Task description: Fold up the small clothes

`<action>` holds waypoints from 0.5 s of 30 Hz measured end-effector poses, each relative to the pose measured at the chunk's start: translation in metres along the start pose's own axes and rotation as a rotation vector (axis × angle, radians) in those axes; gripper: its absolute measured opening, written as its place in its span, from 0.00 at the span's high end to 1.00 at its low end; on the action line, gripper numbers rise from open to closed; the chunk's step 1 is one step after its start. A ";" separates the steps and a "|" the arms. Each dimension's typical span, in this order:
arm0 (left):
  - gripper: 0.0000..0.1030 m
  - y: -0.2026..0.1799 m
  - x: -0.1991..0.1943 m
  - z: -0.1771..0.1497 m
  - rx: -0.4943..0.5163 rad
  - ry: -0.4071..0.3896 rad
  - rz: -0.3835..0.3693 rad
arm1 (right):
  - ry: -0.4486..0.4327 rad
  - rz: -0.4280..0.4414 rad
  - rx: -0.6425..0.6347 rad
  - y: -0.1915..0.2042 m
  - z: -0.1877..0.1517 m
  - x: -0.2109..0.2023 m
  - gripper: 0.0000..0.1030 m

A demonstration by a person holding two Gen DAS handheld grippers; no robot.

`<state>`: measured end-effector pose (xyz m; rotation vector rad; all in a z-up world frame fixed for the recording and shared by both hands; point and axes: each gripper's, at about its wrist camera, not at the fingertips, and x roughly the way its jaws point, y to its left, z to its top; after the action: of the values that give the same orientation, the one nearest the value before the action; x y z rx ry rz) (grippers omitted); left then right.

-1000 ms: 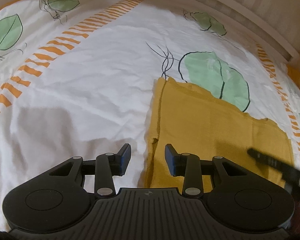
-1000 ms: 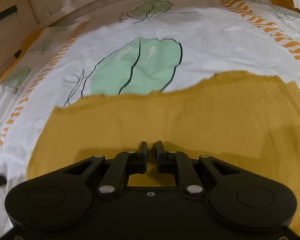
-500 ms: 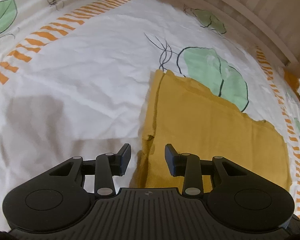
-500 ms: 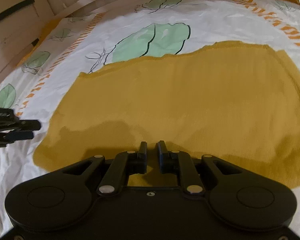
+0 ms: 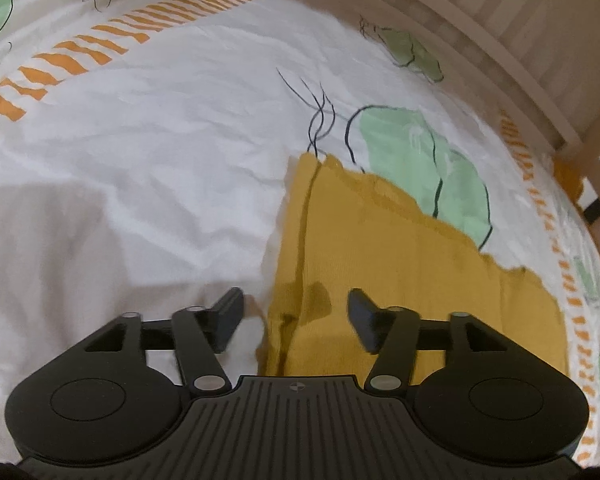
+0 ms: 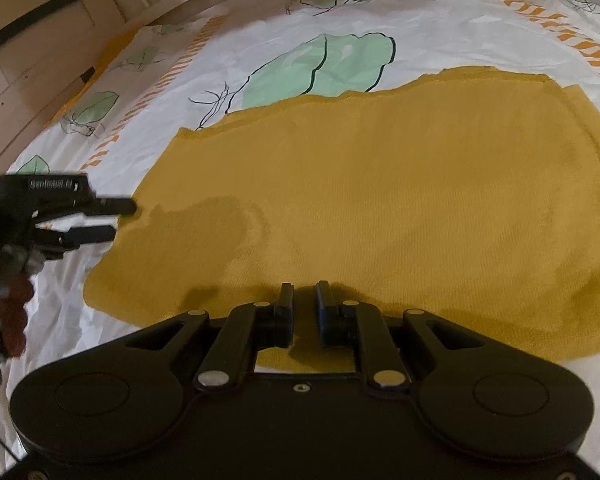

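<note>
1. A mustard-yellow garment [image 6: 380, 200] lies spread flat on the bed; in the right wrist view it fills the middle of the frame, and in the left wrist view it takes up the lower right.
2. Its left edge carries a narrow folded strip [image 5: 296, 240], running from the frame's centre down toward the bottom in the left wrist view.
3. The left gripper [image 5: 296, 320] hovers over that edge at the bottom centre of its own view, jaws spread wide: one finger stands over the white sheet, the other over the yellow cloth. In the right wrist view it shows at the left edge of the frame, fingertips just at the garment's left border.
4. The right gripper [image 6: 302, 308] sits at the bottom centre of its view, over the garment's near edge. Its jaws are drawn nearly together with a slim gap; whether cloth is pinched between them I cannot tell.
5. Under the garment is a white bedsheet [image 5: 160, 140] printed with green leaves and orange dashed bands.
6. A pale wooden bed frame [image 5: 500, 40] curves along the upper right of the left wrist view.
</note>
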<state>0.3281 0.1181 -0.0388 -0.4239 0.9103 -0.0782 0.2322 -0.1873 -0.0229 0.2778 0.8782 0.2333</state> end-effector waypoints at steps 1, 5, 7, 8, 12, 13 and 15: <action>0.41 0.000 0.001 0.002 -0.007 -0.007 -0.002 | 0.003 0.004 0.002 0.000 0.000 0.000 0.79; 0.39 0.004 0.011 0.006 -0.035 0.009 -0.010 | 0.011 0.012 0.002 0.000 -0.001 0.000 0.79; 0.34 0.004 0.016 0.006 -0.045 0.023 -0.021 | 0.014 0.023 0.011 -0.002 0.000 0.000 0.79; 0.29 0.004 0.018 0.006 -0.042 0.026 -0.027 | 0.016 0.028 0.015 -0.004 -0.001 -0.001 0.79; 0.21 0.001 0.027 0.006 -0.020 0.037 -0.047 | 0.025 0.047 0.025 -0.006 0.000 -0.002 0.79; 0.21 0.001 0.029 0.007 -0.016 0.036 -0.054 | 0.027 0.049 0.027 -0.007 0.000 -0.003 0.79; 0.20 0.001 0.031 0.008 -0.014 0.037 -0.072 | 0.029 0.053 0.033 -0.008 0.000 -0.003 0.79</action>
<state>0.3529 0.1143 -0.0580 -0.4691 0.9327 -0.1462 0.2313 -0.1960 -0.0232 0.3293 0.9049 0.2732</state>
